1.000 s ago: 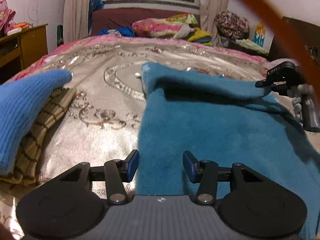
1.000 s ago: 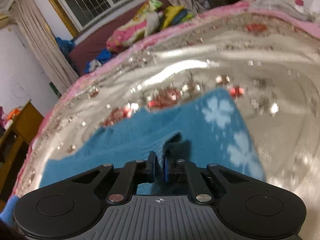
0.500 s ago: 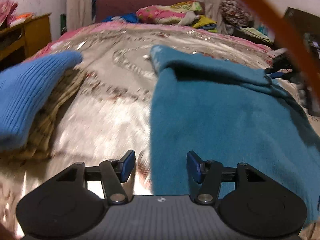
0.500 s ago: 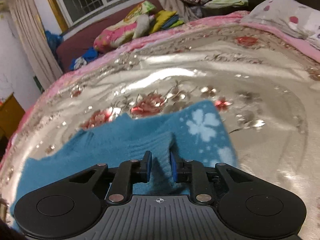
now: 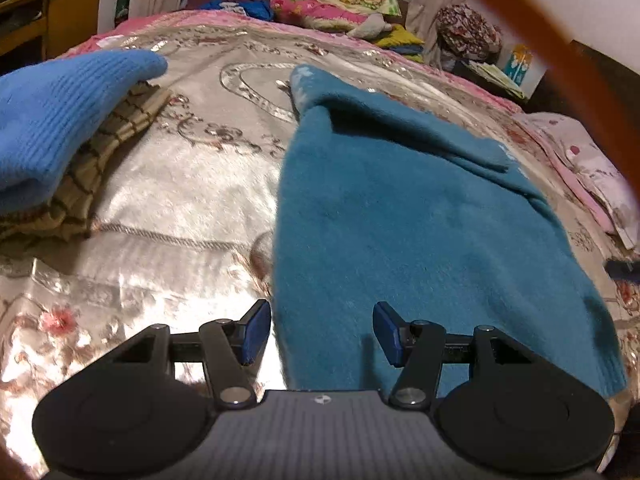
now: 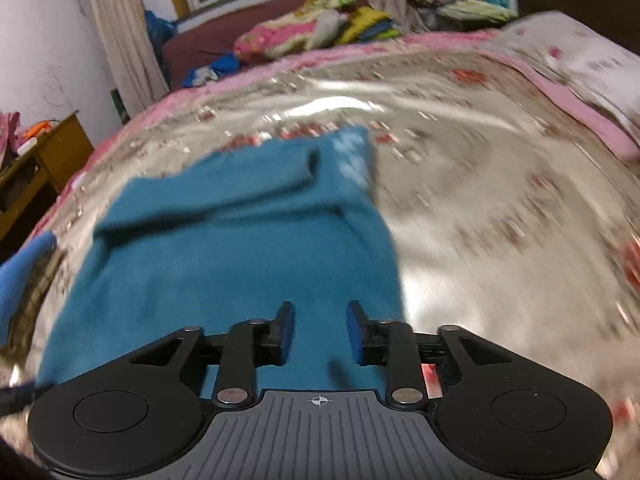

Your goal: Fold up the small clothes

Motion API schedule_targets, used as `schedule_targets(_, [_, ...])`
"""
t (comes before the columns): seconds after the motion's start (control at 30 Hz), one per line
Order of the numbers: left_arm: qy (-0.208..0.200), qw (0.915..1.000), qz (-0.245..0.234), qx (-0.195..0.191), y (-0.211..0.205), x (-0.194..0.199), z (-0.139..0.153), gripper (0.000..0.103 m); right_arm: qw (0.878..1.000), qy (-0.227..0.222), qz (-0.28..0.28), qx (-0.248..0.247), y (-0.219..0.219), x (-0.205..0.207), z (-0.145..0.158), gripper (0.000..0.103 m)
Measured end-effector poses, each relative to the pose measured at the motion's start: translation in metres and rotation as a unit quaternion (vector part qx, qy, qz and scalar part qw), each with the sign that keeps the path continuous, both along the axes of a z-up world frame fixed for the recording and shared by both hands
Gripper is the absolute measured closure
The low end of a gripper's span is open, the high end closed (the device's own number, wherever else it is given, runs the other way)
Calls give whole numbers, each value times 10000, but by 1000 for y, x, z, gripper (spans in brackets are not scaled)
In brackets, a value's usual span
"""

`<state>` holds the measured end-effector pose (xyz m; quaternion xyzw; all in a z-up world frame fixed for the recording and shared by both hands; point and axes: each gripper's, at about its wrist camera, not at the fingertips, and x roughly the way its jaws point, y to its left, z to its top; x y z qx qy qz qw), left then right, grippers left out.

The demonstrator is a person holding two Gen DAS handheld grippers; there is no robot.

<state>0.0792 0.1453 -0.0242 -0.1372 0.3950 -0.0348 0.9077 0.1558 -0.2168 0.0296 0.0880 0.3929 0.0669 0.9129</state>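
Note:
A teal fleece garment (image 5: 400,224) lies spread on the bed with one sleeve folded across its upper part. It also shows in the right wrist view (image 6: 224,248). My left gripper (image 5: 320,334) is open and empty, hovering over the garment's near left edge. My right gripper (image 6: 320,332) is open and empty, above the garment's near right part. The folded sleeve (image 6: 256,188) lies flat on the body of the garment.
A blue knit garment (image 5: 60,120) lies on a striped brown one (image 5: 104,152) at the left. The shiny floral bedspread (image 5: 180,208) covers the bed. Pillows and folded bedding (image 5: 336,12) sit at the far end. A wooden desk (image 6: 44,160) stands left.
My right gripper has opened and let go of the teal sleeve, then pulled back toward the near edge. The sleeve now lies folded on the garment. My left gripper drew back slightly.

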Motion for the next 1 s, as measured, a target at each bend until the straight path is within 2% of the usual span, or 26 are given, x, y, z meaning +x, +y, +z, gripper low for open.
schedule_targets(0.1, [106,9998,-80,113,-7,-4,-2,42,9996,235,-151,14,-16,-34,-10,64])
schedule_targets(0.2, [128,9995,-108,278,-14,-5,-2,42,9975,590,-130,356,-24,-52,-27,58])
schedule_targets(0.33, [183,9995,-84,232,-17,-8,-2,39,9940,961,-74,510,-16,-56,-48,58])
schedule_targets(0.43, [197,9992,-113,331,-21,-9,-3,39,9942,941,83,509,-11,-61,-49,58])
schedule_targets(0.47, [203,9991,-110,368,-22,-9,-2,40,9944,933,106,476,-11,-62,-48,67])
schedule_targets(0.5, [194,9990,-106,383,-23,-9,-2,46,9943,938,86,492,-13,-62,-49,83])
schedule_targets(0.53, [185,9991,-110,358,-23,-10,-1,51,9938,965,48,545,-17,-63,-49,86])
schedule_targets(0.6, [194,9995,-106,205,-20,-13,2,73,9917,1002,-69,804,-32,-63,-51,90])
schedule_targets(0.67, [157,9998,-86,5,-15,-18,7,80,9894,956,-194,1073,-46,-64,-49,92])
schedule_targets(0.73, [160,9997,-94,-184,-11,-21,9,80,9882,850,-324,1233,-58,-67,-45,92])
schedule_targets(0.83, [314,9995,-65,-80,-13,-19,4,80,9877,801,-446,1268,-65,-68,-45,93])
schedule_targets(0.93, [449,9989,-2,-96,-14,-17,-2,78,9855,1038,-473,1259,-60,-65,-57,92])
schedule_targets(1.0, [420,9991,-57,-83,-15,-17,0,71,9870,1075,-416,1120,-51,-66,-61,87])
